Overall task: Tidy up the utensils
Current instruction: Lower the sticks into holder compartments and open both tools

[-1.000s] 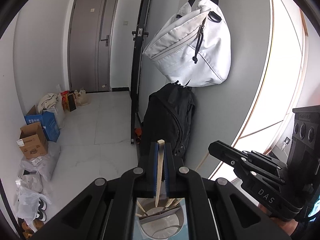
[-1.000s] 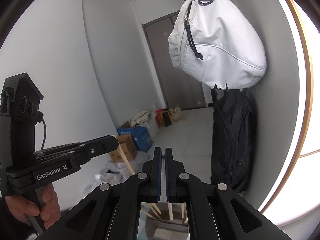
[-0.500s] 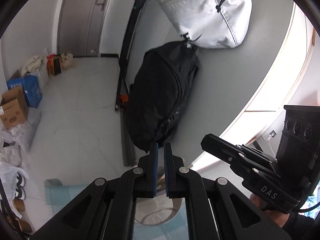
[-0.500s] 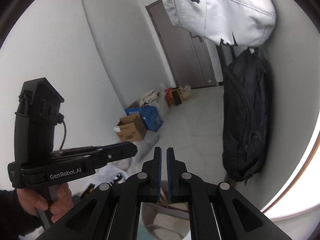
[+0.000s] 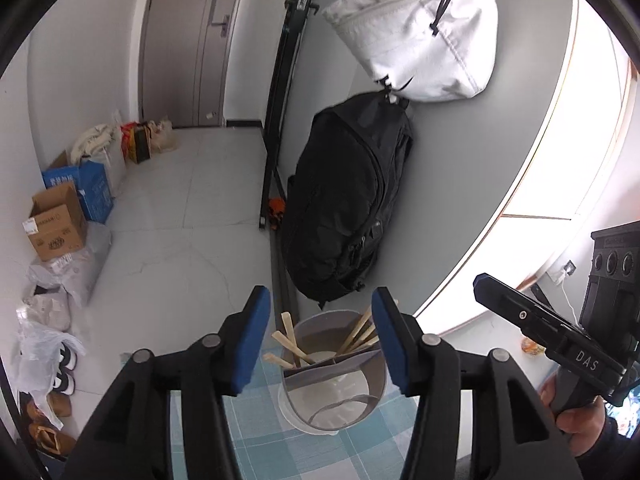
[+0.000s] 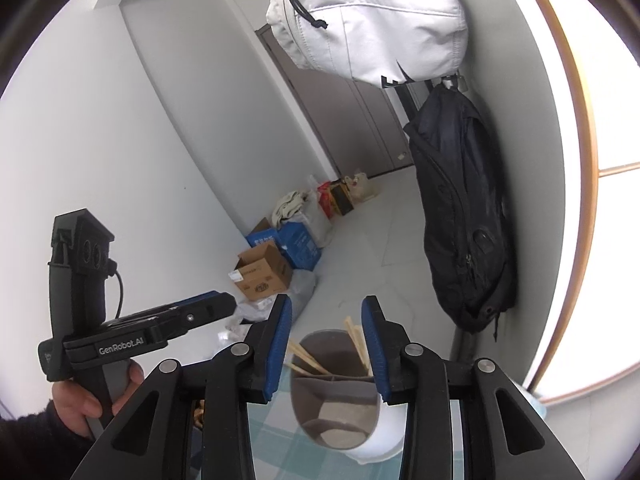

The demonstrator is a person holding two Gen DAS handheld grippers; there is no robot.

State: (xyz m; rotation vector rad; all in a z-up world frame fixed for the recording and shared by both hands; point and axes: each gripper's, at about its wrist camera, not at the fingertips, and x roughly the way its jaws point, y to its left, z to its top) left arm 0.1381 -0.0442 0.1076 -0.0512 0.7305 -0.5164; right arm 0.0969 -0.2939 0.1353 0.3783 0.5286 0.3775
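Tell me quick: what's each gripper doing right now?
Left gripper: open, holding nothing, above the utensil holder.
Right gripper: open, holding nothing.

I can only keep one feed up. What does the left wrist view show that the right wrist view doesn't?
Only the left wrist view: white shoes on the floor, an orange object at the black rack's foot. Only the right wrist view: the left hand-held gripper from outside, apparently open. Both: the divided utensil holder with wooden chopsticks in its far compartments, the checked cloth, black backpack, white bag; each view's own hand-held gripper stands open, empty.
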